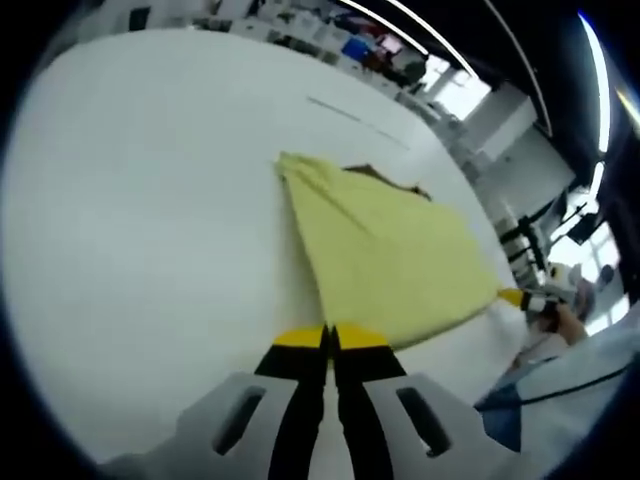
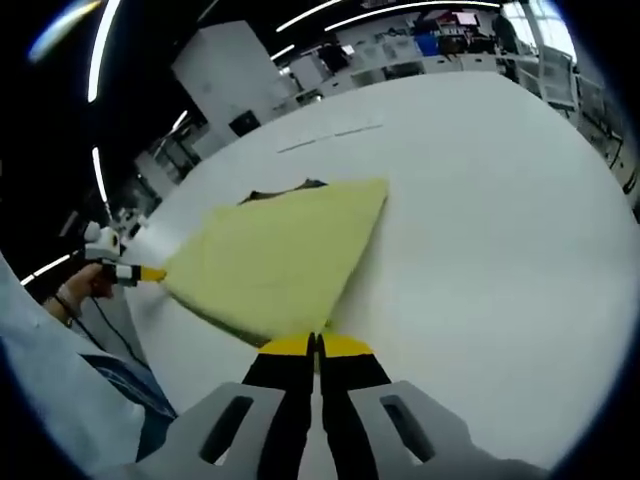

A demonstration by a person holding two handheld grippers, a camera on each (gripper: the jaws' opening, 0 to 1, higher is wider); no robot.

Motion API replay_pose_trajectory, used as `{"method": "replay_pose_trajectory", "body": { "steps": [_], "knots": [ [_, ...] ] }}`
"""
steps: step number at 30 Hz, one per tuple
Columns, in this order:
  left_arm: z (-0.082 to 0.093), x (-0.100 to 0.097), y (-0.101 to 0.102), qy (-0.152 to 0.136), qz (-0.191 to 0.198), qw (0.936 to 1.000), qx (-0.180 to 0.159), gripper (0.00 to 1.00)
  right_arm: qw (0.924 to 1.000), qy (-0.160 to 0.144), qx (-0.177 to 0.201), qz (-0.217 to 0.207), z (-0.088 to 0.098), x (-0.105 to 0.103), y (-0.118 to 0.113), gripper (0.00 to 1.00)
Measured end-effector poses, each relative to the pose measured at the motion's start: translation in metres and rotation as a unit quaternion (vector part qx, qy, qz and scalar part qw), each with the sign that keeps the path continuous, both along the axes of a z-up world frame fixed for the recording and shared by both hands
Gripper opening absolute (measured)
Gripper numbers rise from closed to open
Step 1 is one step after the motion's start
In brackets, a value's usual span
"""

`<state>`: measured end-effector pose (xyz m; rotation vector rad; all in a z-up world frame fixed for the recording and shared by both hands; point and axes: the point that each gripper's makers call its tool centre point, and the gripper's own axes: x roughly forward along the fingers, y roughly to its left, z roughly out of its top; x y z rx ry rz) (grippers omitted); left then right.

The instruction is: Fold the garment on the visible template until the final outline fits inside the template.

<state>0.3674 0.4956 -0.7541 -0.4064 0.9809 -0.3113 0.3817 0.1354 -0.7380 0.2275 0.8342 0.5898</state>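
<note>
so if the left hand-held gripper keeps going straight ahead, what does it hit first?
Nothing new: the left hand-held gripper already sits with its jaws closed on the near edge of the yellow garment. Straight on runs along that cloth, then bare white table. Depth is hard to judge.

Ahead of the jaws lies a folded yellow garment [image 1: 395, 260], flat on the white counter [image 1: 140, 230]. To either outer side of it the counter is bare and open. Shelves and clutter [image 2: 420, 50] stand well beyond its far edge.

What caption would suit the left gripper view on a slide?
Left gripper fingers shut on yellow cloth garment, held over white table; right gripper grips the far corner.
</note>
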Motion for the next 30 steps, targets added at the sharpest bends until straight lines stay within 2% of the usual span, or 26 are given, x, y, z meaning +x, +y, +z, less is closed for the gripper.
{"method": "replay_pose_trajectory", "body": {
  "steps": [1,3,6,12,15,23,30],
  "knots": [
    [-0.006,-0.003,0.004,0.01,0.0,0.9999,0.012,0.0,1.0,0.007,-0.001,0.002,-0.004,-0.003,0.0,0.02],
    [-0.01,-0.006,0.001,0.011,0.002,0.9999,0.005,0.0,0.9997,0.022,-0.005,0.006,-0.014,-0.01,0.001,0.02],
    [-0.011,-0.008,-0.003,0.011,0.0,0.9999,0.007,0.0,0.9995,0.025,-0.016,0.006,-0.021,-0.014,0.001,0.02],
    [-0.011,-0.009,-0.001,0.015,0.002,0.9999,0.003,0.0,0.9992,0.038,-0.013,-0.001,-0.026,-0.018,-0.002,0.02],
    [-0.014,-0.012,-0.002,0.021,-0.008,0.9997,0.013,0.0,0.9988,0.04,-0.026,0.006,-0.032,-0.022,-0.002,0.02],
    [-0.013,-0.023,-0.009,0.029,-0.043,0.9985,0.02,0.0,0.9989,0.041,-0.023,-0.005,-0.031,-0.029,-0.008,0.02],
    [-0.012,-0.031,-0.012,0.027,-0.046,0.9984,0.02,0.0,0.9988,0.046,-0.016,-0.012,-0.032,-0.039,-0.014,0.02]
  ]
}}
